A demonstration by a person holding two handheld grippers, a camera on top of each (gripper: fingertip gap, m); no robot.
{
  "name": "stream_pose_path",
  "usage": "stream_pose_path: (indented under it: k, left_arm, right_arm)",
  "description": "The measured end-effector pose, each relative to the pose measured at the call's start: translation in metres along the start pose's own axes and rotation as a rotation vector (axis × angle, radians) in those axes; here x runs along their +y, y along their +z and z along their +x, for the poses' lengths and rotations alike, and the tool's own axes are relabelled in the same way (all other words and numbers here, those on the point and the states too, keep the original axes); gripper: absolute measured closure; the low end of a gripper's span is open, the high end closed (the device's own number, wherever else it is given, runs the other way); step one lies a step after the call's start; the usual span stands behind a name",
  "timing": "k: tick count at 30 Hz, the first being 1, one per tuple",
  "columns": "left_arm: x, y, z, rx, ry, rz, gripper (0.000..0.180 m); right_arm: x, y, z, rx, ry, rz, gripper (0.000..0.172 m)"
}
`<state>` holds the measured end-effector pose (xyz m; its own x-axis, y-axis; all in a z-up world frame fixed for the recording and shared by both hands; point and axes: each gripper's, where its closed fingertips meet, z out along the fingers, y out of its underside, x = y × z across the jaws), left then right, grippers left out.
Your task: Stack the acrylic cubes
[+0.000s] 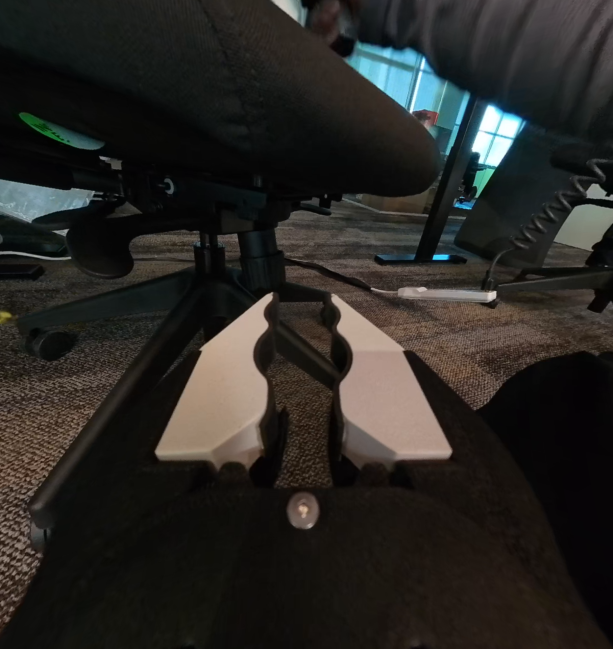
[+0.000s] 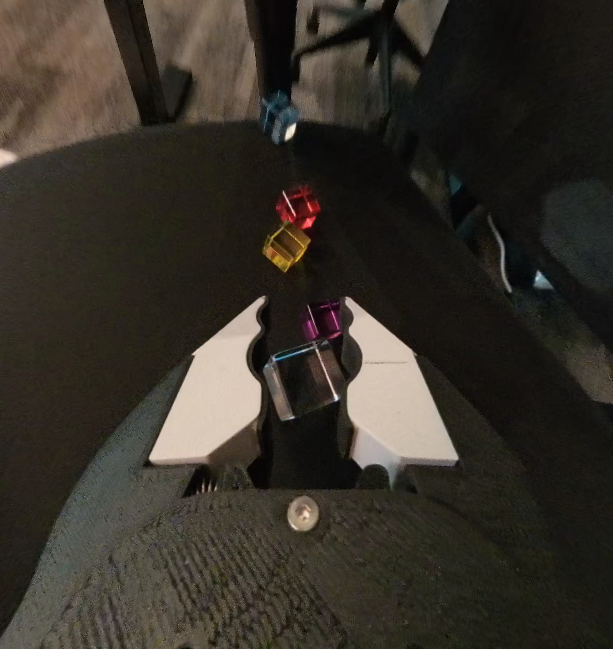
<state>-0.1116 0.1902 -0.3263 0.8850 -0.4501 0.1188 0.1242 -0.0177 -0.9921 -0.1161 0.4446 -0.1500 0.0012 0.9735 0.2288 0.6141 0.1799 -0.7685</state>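
the right gripper [image 2: 305, 302] stands open around a clear cube [image 2: 303, 381], its pads not visibly pressing; the purple cube [image 2: 321, 319] sits just beyond. the step looks like squaring the fingers on flat faces. the left gripper [image 1: 301, 298] hangs part open, empty, low by the chair base [image 1: 228, 298].

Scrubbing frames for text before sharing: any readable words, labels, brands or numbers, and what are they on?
Green sticker under the chair seat: dark print, too blurred to read.
White power strip on the carpet: no marking that can be read.
Nothing else in either view shows any writing.

Five see-through cubes lie in a line on the black seat: clear cube [image 2: 303, 379] nearest, then purple cube [image 2: 321, 319], yellow cube [image 2: 285, 247], red cube [image 2: 298, 207], and blue cube [image 2: 278, 116] at the far edge.
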Motion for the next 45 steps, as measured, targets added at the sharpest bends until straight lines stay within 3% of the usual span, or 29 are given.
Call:
stream_pose_path:
  k: [4, 8, 13, 20, 26, 31, 45]
  left_arm:
    - [0.0, 0.0, 0.001, 0.001, 0.01, -0.004, 0.155]
    - [-0.001, -0.001, -0.001, 0.0, 0.006, 0.001, 0.156]
    - [-0.001, 0.001, -0.004, 0.014, -0.028, 0.011, 0.155]
    - [-0.004, -0.001, -0.005, 0.021, -0.052, 0.031, 0.155]
    - [-0.008, -0.003, -0.004, 0.021, -0.056, 0.044, 0.155]
    - [-0.008, -0.002, -0.003, 0.019, -0.051, 0.041, 0.155]
    - [-0.006, -0.001, -0.005, 0.017, -0.05, 0.035, 0.155]
  right_arm:
    - [0.003, 0.016, -0.001, -0.11, -0.026, -0.281, 0.136]
    - [0.026, 0.03, 0.008, -0.136, -0.085, -0.569, 0.136]
    - [0.041, 0.041, 0.015, -0.156, -0.076, -0.729, 0.138]
    - [0.025, 0.037, 0.011, -0.162, -0.107, -0.737, 0.145]
    - [-0.002, -0.007, -0.01, -0.237, -0.166, -0.76, 0.146]
    - [0.015, -0.032, -0.003, -0.229, -0.21, -0.863, 0.145]
    - [0.036, -0.022, 0.007, -0.25, -0.156, -0.863, 0.145]
